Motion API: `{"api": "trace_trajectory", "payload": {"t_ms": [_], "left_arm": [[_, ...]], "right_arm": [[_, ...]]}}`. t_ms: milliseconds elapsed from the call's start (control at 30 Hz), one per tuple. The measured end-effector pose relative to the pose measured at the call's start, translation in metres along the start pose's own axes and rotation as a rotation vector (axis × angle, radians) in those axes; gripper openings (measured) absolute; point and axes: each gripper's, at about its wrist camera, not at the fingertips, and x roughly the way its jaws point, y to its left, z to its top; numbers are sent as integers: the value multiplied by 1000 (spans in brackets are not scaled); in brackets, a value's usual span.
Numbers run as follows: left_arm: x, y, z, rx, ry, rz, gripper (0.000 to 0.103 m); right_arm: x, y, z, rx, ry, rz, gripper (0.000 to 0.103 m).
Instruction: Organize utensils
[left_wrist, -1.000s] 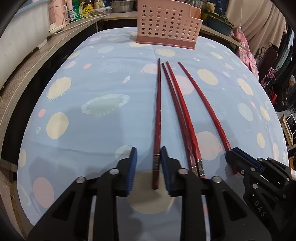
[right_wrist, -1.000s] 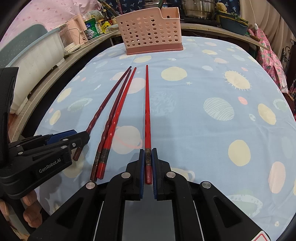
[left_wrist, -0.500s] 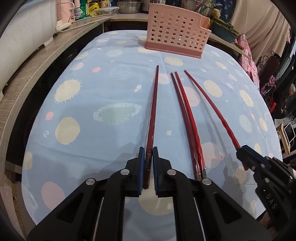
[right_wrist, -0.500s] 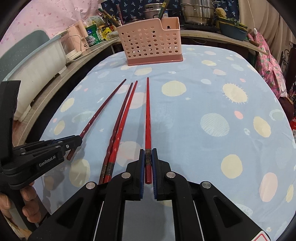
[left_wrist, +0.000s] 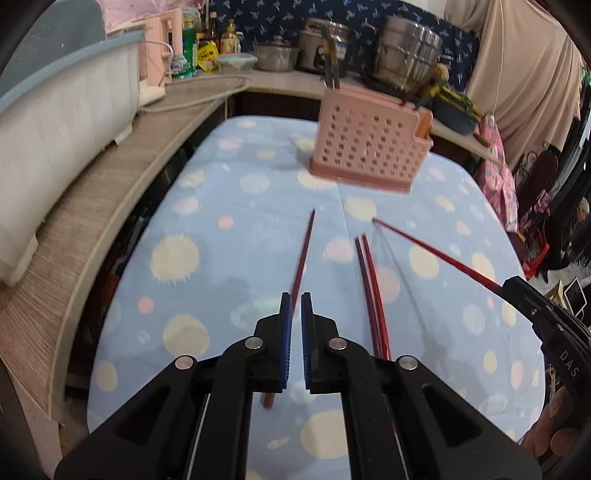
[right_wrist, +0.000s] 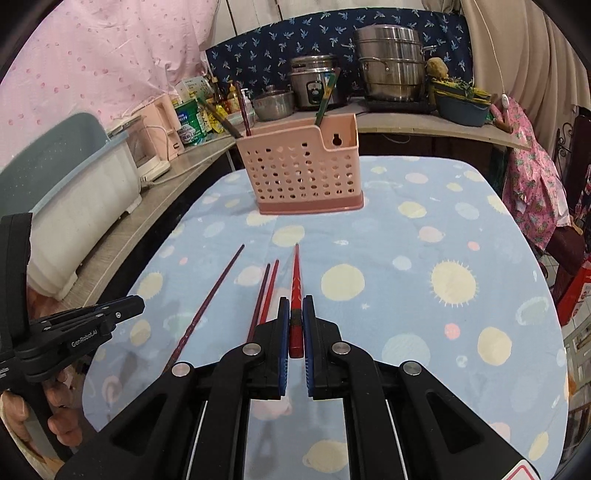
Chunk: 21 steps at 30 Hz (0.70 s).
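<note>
grippers: left (left_wrist: 294, 306), right (right_wrist: 293, 310) each clamp 1 chopstick; caddy (right_wrist: 299, 173) ahead, tablecloth (right_wrist: 424, 295) bare right.

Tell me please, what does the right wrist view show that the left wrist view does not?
Only the right wrist view shows utensils standing inside the pink basket and the bright red chopstick clamped in the right gripper. Only the left wrist view shows the dark red chopstick clamped in the left gripper. Both show the basket, the blue spotted tablecloth and the pair of chopsticks lying between the two held ones.
</note>
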Motion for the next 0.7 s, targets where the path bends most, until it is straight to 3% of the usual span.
{"api": "trace_trajectory", "payload": {"t_ms": [133,233,400,700], "left_arm": [[-10,9,15,-15,-43,3,5],[-7,16,11,-12,-28,-21,6],[22,17,-24,18,57,-39,33],[58,16,-72,68,162,-29,36]], "right_arm": [[-6,-3,20,17,-43,7,7],[-7,-3,26,24,-54,7,7],[-5,-2,18,34,-34,12,7],[0,-1,0,46,7,14,7]]}}
